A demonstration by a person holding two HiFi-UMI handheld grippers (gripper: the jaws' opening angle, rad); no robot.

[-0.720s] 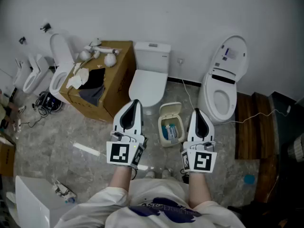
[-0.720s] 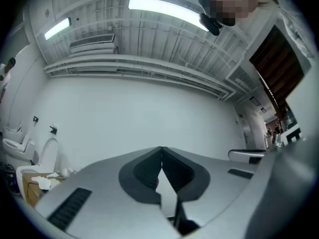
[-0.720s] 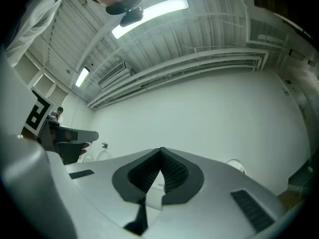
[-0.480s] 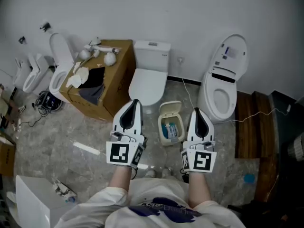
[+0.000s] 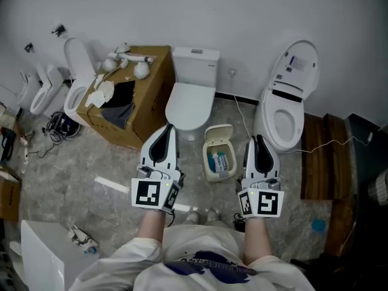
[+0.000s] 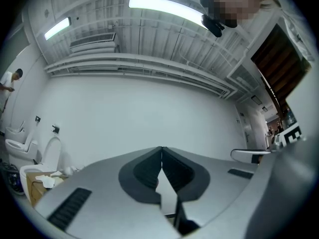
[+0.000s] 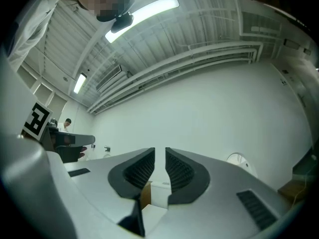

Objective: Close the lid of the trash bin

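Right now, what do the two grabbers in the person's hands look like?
Both the left gripper and right gripper are white, pointed shells with black ribbed pads. Each carries a cube with black-and-white square markers. The person wears a white top.

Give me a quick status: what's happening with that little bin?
Left gripper shut, right gripper slightly open, both empty. Trash bin lid up, untouched. Nothing blocking.

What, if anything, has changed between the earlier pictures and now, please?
Very little. The right hand-held gripper has drifted slightly to the right, away from the trash bin, and the head view itself shifted a bit. Nothing was taken hold of or let go. The left hand-held gripper stays shut and empty, and the lid is still open.
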